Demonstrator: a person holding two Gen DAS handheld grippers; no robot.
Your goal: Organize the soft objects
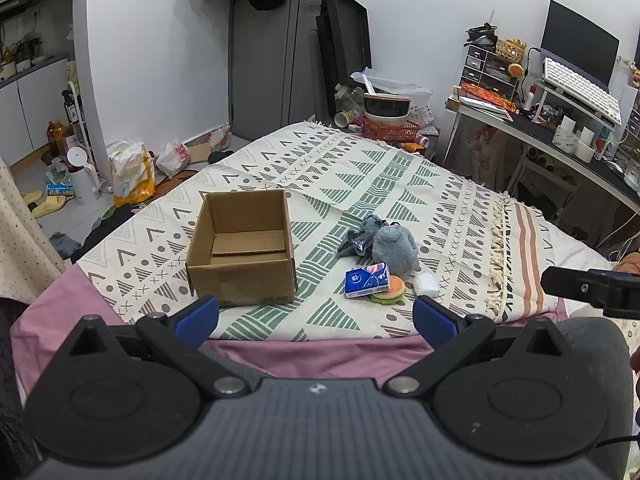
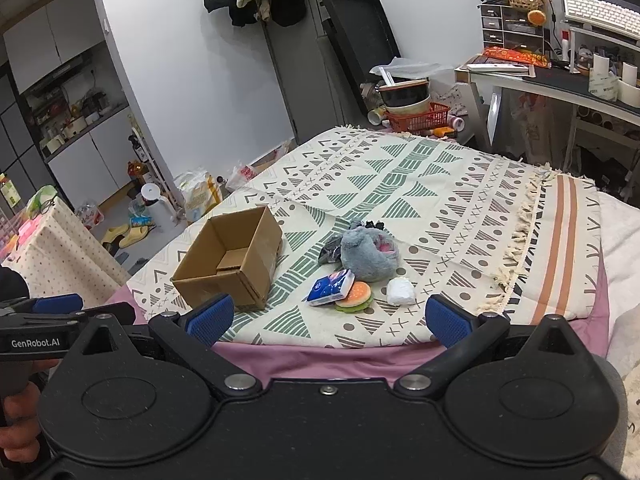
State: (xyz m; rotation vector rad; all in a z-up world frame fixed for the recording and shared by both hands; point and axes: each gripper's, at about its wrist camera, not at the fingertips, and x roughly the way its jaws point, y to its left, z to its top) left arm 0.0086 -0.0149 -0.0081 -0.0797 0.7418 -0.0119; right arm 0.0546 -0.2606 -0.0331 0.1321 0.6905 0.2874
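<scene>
Soft objects wait in a loose cluster on the patterned blanket, and we have not touched any of them. Our left gripper hangs wide open and empty over the bed's near edge, and our right gripper does the same, both held back, we judge, to survey before choosing.

Beyond the fingertips, near that edge, lie a blue rectangular tissue packet, resting partly on a round orange-and-green burger-shaped squishy toy, and a small white crumpled wad just beside them. Behind these sits a grey furry plush toy, touching a dark crinkled plastic pouch.

To the cluster's left stands an open brown cardboard box, upright and holding nothing, set near enough, we think, to receive each piece. The tissue packet looks easiest to pinch first.
</scene>
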